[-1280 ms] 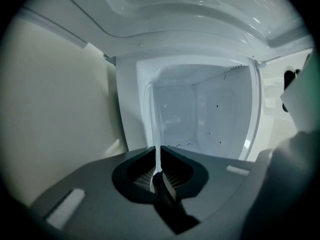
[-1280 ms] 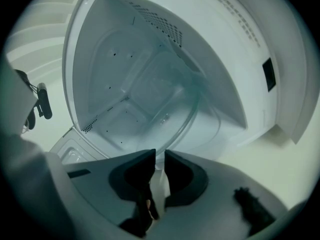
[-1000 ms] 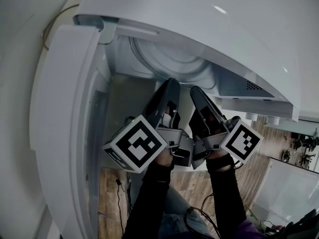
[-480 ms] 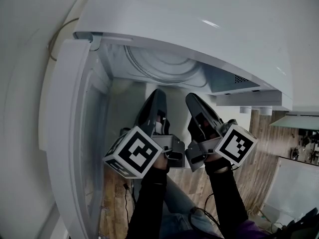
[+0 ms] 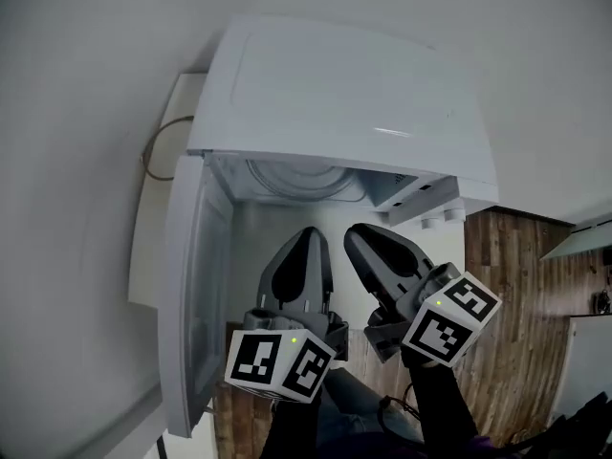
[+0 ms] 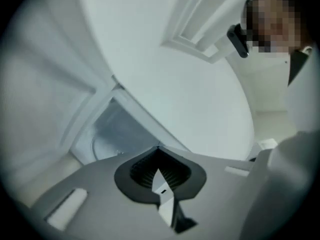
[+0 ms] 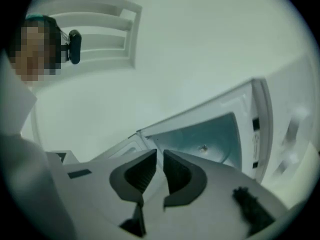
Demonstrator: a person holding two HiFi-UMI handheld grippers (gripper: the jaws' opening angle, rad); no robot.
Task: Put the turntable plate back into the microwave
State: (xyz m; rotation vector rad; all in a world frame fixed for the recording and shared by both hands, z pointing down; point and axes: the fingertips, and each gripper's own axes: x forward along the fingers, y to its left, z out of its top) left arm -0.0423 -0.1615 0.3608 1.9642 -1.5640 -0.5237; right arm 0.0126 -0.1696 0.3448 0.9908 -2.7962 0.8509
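microwave door stands open at far left. my left gripper is in front of the cavity mouth, jaws just closed and pressed together, nothing in them. the turntable plate lies inside the microwave on the cavity floor, apart from both grippers. my right gripper, just beside the left, shows a narrow gap between its jaws, empty.

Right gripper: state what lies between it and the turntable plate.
Nothing: in the head view, only bare space separates the right gripper from the turntable plate.
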